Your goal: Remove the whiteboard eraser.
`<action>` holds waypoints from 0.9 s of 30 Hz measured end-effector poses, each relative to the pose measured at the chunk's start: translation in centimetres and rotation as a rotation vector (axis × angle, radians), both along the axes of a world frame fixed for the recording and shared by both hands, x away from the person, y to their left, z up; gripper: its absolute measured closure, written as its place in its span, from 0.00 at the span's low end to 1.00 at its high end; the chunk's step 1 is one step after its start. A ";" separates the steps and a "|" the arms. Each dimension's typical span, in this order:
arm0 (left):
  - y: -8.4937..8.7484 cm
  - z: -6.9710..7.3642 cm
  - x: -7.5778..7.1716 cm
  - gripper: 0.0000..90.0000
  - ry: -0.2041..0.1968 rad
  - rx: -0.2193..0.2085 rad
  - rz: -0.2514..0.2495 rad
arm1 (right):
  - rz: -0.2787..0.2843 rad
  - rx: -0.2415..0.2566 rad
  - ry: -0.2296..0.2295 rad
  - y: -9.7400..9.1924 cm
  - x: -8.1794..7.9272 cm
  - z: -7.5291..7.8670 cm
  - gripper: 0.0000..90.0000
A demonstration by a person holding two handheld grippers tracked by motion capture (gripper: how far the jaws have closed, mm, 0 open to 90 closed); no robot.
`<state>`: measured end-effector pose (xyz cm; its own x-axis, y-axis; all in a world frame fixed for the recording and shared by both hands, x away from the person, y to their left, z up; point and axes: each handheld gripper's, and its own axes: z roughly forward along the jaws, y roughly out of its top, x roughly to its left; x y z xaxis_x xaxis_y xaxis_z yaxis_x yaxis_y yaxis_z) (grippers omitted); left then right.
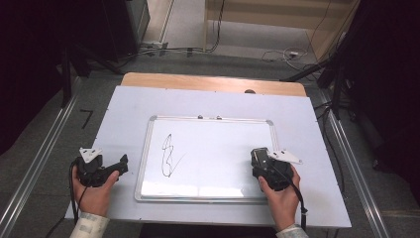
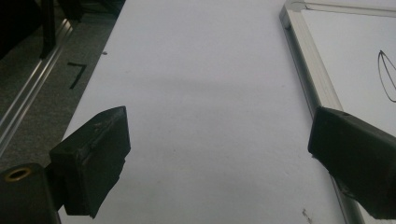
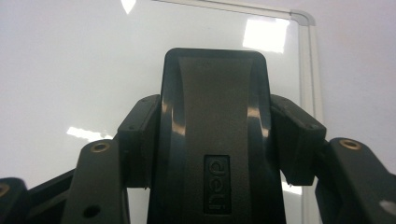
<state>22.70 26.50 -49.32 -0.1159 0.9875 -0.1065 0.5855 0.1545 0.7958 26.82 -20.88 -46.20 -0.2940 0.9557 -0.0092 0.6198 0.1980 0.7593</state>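
Right gripper clamping black plastic eraser over white aluminium-framed whiteboard.
Left gripper idling, fingers apart; shallow side grip risking eraser slipping mid-wipe.

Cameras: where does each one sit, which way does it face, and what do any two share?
High view: above the person's side, looking forward and down on the whiteboard; both hands, left gripper and right gripper show.
Left gripper view: on the left gripper, facing along the white table cover; both jaws wide apart.
Right gripper view: on the right gripper, facing the whiteboard; jaws clamp a black eraser.
Shared: high and left gripper views both show the black scribble.
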 end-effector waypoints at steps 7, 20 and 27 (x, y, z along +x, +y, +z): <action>-0.1 0.0 -0.1 0.07 0.002 0.004 0.001 | 0.043 -0.001 0.004 1.3 0.5 0.0 0.43; 0.0 0.0 -0.1 0.07 0.003 0.002 0.006 | 0.124 0.004 0.000 4.7 1.2 0.3 0.43; -0.1 0.0 -0.1 0.07 0.002 0.004 0.001 | 0.153 0.010 0.000 5.9 1.4 0.4 0.43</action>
